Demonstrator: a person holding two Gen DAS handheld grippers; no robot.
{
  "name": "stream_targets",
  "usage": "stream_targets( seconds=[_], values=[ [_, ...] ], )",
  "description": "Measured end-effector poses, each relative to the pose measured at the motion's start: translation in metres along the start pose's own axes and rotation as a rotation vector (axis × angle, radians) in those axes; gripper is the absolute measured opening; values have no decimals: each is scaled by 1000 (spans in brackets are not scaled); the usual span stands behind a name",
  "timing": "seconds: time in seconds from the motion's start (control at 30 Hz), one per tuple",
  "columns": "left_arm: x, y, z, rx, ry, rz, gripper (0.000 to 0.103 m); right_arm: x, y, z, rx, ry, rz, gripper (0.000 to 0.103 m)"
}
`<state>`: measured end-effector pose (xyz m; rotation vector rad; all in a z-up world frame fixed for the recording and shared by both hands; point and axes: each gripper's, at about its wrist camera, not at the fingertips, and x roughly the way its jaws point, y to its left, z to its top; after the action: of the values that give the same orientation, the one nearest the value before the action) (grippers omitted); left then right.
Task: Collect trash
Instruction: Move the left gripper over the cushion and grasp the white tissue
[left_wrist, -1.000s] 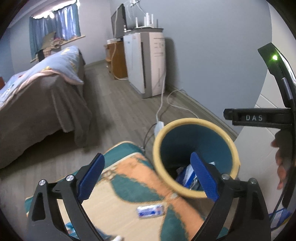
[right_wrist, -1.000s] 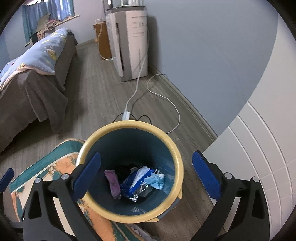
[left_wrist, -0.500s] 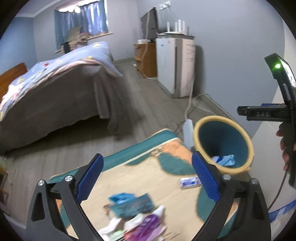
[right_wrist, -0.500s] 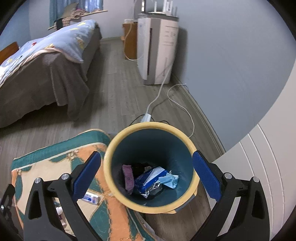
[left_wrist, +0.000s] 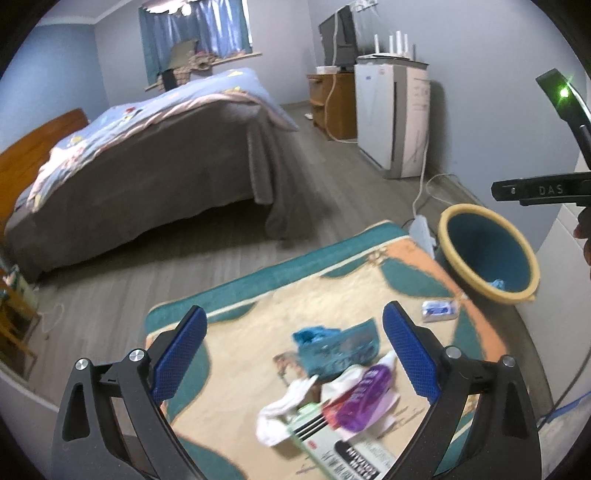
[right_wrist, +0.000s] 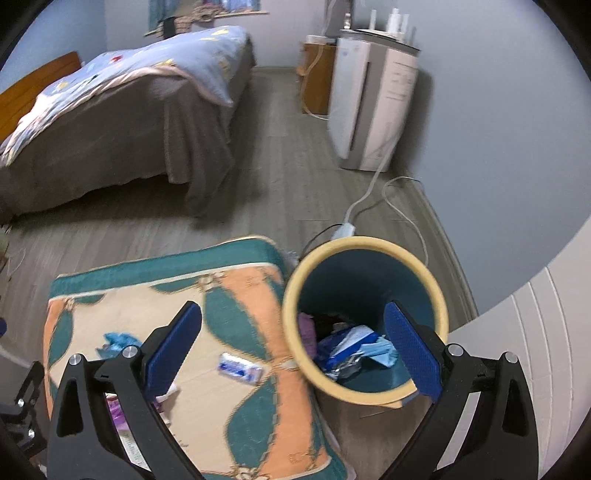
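A teal bin with a yellow rim (left_wrist: 489, 254) (right_wrist: 364, 317) stands on the floor at the rug's right edge, with wrappers and a blue mask inside. Trash lies on the patterned rug (left_wrist: 258, 332) (right_wrist: 240, 406): a teal crumpled bag (left_wrist: 332, 347), a purple wrapper (left_wrist: 364, 398), white tissue (left_wrist: 280, 413), a printed box (left_wrist: 347, 450) and a small blue-white packet (left_wrist: 439, 310) (right_wrist: 240, 367). My left gripper (left_wrist: 295, 358) hangs open over the pile, empty. My right gripper (right_wrist: 291, 354) is open and empty above the bin's left rim.
A bed with a grey cover (left_wrist: 147, 166) fills the left. A white appliance (left_wrist: 391, 118) stands by the wall, its cable and power strip (right_wrist: 343, 229) on the floor behind the bin. A white panelled wall (right_wrist: 535, 350) is at the right.
The left gripper has swung away from the bin and back over the rug, bringing the trash pile into view. The right gripper has shifted left, so the bin now sits right of centre.
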<state>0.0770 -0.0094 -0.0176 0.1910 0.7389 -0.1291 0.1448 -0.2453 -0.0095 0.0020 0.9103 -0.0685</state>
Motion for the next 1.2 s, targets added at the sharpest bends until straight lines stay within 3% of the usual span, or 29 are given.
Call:
stream_targets(
  seconds=[0.3, 0.7, 0.87, 1.2],
  values=[
    [-1, 28, -24, -9, 22, 48, 95, 9, 44, -8, -43, 55, 73, 97],
    [6, 63, -47, -53, 63, 60, 95, 33, 94, -36, -101, 156, 89, 97],
    [24, 68, -61, -51, 134, 39, 95, 50, 97, -51, -35, 225, 108, 97],
    [73, 61, -91, 81, 312, 13, 95, 73, 100, -48, -34, 257, 78, 97]
  ],
)
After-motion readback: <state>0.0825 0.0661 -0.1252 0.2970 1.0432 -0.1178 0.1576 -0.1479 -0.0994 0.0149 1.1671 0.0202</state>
